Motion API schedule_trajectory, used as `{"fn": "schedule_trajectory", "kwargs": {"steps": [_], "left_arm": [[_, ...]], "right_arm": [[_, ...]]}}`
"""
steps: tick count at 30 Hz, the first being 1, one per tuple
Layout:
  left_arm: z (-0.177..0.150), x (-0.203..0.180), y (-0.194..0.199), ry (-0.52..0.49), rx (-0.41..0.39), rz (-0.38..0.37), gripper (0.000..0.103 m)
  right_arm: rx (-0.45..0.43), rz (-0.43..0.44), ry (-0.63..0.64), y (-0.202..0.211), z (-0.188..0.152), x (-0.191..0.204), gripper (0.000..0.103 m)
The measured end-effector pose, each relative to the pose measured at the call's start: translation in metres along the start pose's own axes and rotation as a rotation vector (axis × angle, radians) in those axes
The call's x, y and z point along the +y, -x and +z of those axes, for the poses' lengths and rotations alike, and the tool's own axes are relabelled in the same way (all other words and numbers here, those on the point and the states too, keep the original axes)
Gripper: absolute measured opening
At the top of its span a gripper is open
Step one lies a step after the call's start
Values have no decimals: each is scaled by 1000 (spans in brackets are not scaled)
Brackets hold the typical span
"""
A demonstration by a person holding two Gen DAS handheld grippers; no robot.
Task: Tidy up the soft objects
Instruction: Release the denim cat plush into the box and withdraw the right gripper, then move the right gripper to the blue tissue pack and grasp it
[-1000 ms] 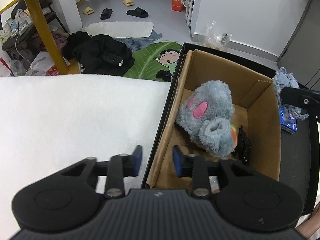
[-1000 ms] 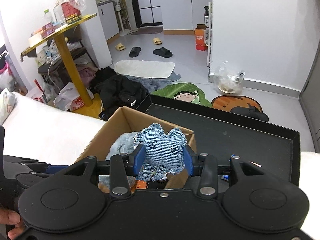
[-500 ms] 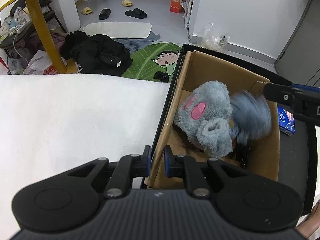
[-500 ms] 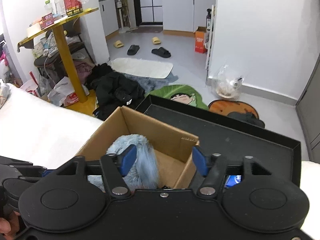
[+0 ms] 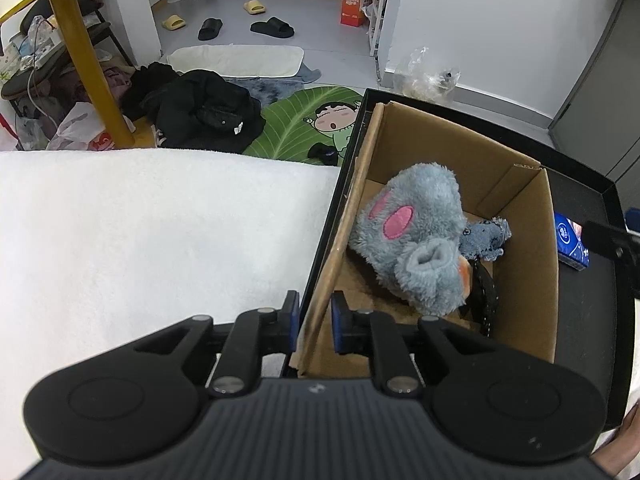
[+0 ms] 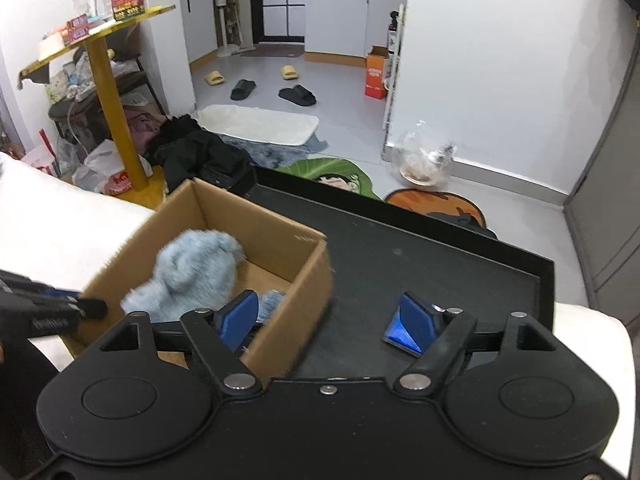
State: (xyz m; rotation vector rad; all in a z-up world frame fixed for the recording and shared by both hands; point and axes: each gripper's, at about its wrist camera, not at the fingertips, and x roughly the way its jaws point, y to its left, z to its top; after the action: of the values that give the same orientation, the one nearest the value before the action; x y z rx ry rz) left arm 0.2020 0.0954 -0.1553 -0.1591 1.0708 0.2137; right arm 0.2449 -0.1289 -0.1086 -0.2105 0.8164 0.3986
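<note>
Right gripper has its jaws opening, nothing between them. Left gripper is clamped on the cardboard box wall. If this grip slips, the box could shift on the black tray. Below the right gripper's left finger, the denim toy lies inside the box, beside the grey plush slipper.

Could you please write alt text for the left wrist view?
The left gripper pinches the near wall of a cardboard box holding a fluffy grey slipper and a small denim toy. The box sits in a black tray beside white bedding.
</note>
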Motion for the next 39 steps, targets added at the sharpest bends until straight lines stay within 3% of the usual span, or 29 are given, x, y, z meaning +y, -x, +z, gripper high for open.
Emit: {"fn": "schedule_trajectory", "kwargs": {"steps": [13,23,32,39], "left_arm": [[1,-7,3,-12,7,31,18],[1,-19,7,-61,-25,95,44],[1,-30,7,-112,-42,137,49],[3,-37,2,-138,-27,174,51]], "right_arm": [[18,-17,-78,-3,-29,-46,79],[42,-12,-57,-20,-36,-77,91],[107,-77,-64,-60,-57,-108,91],[113,-54,-23,-80,-64,-108,95]]}}
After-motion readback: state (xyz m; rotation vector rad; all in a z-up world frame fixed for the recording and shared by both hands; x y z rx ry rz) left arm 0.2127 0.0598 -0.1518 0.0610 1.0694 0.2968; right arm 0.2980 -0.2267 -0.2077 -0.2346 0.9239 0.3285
